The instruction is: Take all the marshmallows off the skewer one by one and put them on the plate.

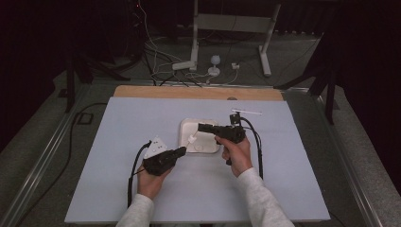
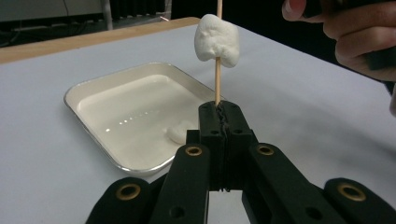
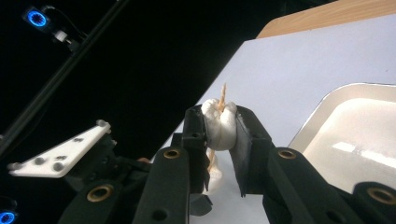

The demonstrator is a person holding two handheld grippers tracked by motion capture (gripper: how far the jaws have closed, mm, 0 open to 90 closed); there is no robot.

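Left gripper (image 2: 219, 116): jaws pressing together on a thin wooden skewer (image 2: 217, 79), keeping it upright as a steady spike. Right gripper (image 3: 220, 126): jaws pinching a soft, dimpled white marshmallow (image 3: 219, 126) threaded on that skewer, seemingly sliding it along. Beyond: glossy white rounded-corner tray (image 2: 93, 84), lying on the pale matte table (image 1: 118, 189), holding one more marshmallow.
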